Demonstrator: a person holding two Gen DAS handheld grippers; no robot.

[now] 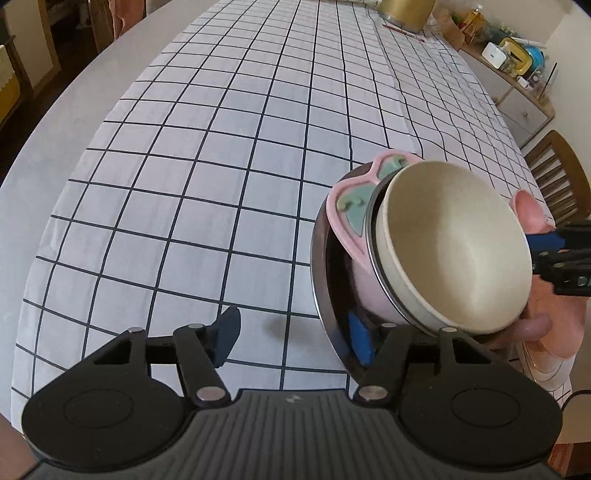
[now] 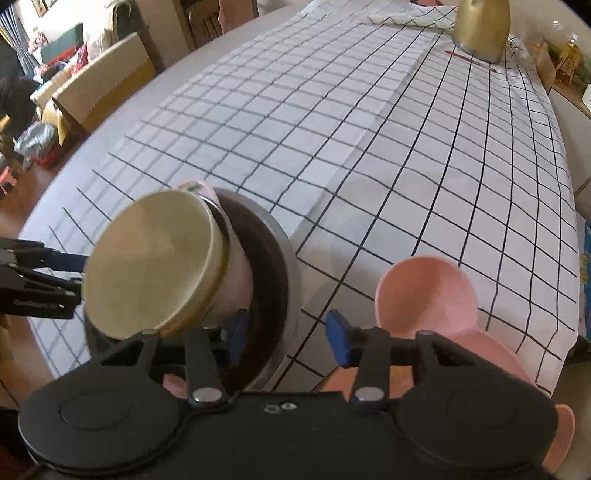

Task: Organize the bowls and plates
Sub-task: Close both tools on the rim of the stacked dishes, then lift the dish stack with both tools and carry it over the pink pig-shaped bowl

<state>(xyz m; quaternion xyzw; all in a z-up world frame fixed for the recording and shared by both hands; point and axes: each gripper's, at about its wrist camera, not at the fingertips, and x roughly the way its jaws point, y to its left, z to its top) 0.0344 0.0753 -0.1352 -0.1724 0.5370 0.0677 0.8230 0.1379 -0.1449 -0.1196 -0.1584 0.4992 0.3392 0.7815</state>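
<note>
**Nested bowls tilted between two pairs of tongs**

A cream bowl (image 1: 454,247) sits nested in a steel-rimmed pink bowl (image 1: 373,295), and both lie inside a wide metal bowl (image 1: 321,280) with a dark interior. The whole stack is tipped on edge above the checked tablecloth (image 1: 221,166) near the front edge of the tabletop (image 1: 55,155). A pink lid with teal shapes (image 1: 351,206) is wedged behind the cream bowl.

The left tongs (image 1: 291,336) straddle the metal bowl's rim: one blue pad (image 1: 360,339) is inside the bowl, the other blue pad (image 1: 225,328) hangs outside over the cloth, clear of the wall, so the jaws stand partly open with nothing gripped.

The right tongs (image 2: 288,332) meet the stack from the opposite side. One pad (image 2: 238,328) is inside the metal bowl, the other (image 2: 340,336) outside with a visible gap; partly open, holding nothing. Just beside them lies a pink dish (image 2: 424,291).

Farther back stands a gold kettle (image 2: 480,29). No writing can be read.
</note>
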